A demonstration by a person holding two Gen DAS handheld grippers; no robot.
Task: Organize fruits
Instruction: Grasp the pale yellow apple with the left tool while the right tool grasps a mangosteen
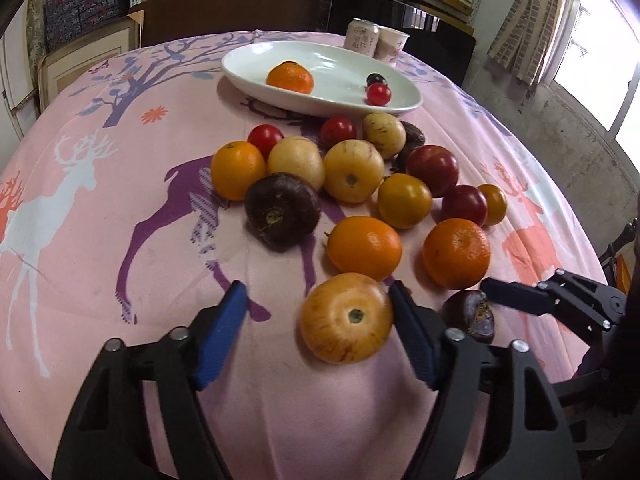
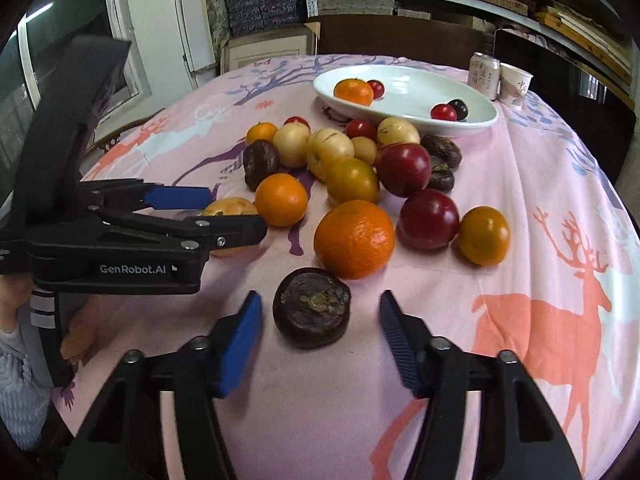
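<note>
Fruit lay between both tools: my left tool [image 1: 316, 336] stood half open around the firm yellow fruit [image 1: 346, 317], right pad touching; my right tool [image 2: 318, 344] gaped around the soft, wrinkled dark fruit [image 2: 312, 307], needing gentle side grips.

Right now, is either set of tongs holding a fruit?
No. Left tongs straddle the yellow fruit, right tongs the dark fruit; neither is clamped.

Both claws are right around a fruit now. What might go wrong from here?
The left gripper has the round yellow fruit off-centre, against one finger with a gap at the other; closing could roll it away. The right gripper straddles a dark wrinkled fruit that looks soft, so a hard squeeze might bruise it. The two grippers work very close together and could bump on lifting.
</note>
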